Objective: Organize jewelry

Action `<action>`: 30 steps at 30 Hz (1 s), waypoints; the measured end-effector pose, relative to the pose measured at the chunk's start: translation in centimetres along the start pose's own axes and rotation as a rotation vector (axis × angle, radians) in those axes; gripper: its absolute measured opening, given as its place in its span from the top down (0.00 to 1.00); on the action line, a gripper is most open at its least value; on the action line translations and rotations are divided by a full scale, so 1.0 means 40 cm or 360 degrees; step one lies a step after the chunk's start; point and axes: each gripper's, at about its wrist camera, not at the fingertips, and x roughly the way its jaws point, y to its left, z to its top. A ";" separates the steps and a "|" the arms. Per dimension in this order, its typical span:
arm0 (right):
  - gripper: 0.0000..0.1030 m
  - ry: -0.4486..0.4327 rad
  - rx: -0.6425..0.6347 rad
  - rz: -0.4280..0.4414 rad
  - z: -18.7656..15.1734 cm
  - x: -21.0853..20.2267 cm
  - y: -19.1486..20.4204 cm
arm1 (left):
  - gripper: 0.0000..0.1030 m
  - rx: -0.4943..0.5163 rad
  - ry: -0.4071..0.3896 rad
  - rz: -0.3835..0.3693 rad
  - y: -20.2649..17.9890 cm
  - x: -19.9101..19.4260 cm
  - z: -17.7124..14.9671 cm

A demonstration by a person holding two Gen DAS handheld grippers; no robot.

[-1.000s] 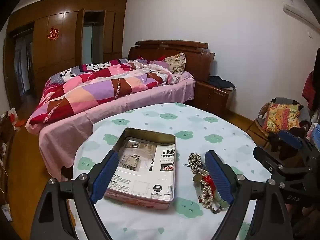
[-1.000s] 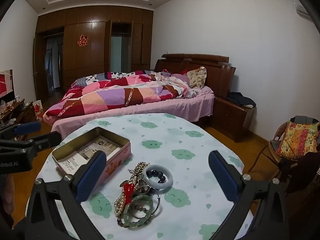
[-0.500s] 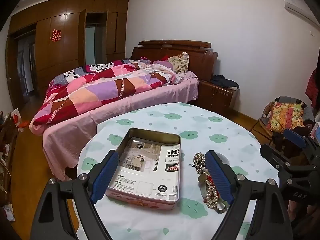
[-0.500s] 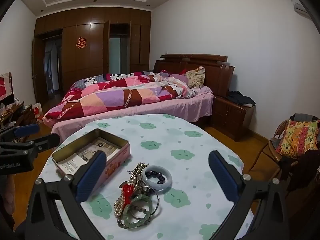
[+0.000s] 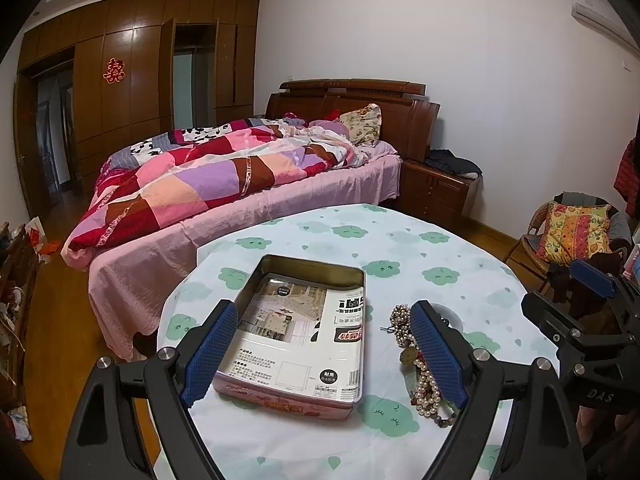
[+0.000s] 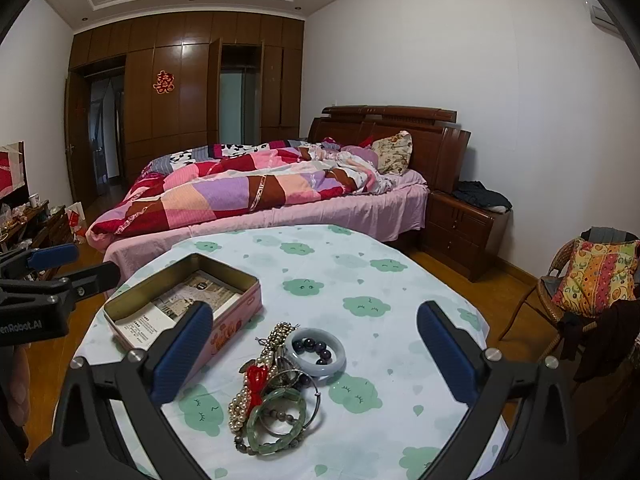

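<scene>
One jewelry pile [image 6: 276, 388] between spread right gripper [image 6: 316, 360] fingers, untouched.

jewelry heap [image 6: 276, 388]: beads, bangles, tangled on table | pink tin [image 6: 182, 300]: open, just left

Each black claw [image 5: 324, 350] has blue textured pads [image 5: 210, 354] and silver screws.

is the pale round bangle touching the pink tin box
Apart. In the right wrist view, the pale bangle lies on the tablecloth with a strip of cloth showing between it and the pink tin box.
</scene>
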 end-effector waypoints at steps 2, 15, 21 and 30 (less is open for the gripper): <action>0.00 0.0003 -0.0001 0.0003 0.000 0.001 0.000 | 0.15 0.0000 0.0001 0.0001 0.001 0.000 -0.001; 0.00 0.0002 0.0001 0.0002 -0.003 0.000 0.001 | 0.15 0.0003 0.0003 0.0001 0.002 0.001 -0.001; 0.00 0.0004 0.0000 0.0003 -0.004 0.001 0.003 | 0.15 0.0002 0.0004 0.0003 0.002 0.002 -0.001; 0.00 0.0011 -0.0009 0.0007 -0.011 0.002 0.011 | 0.15 0.0003 0.0006 0.0002 0.003 0.001 -0.003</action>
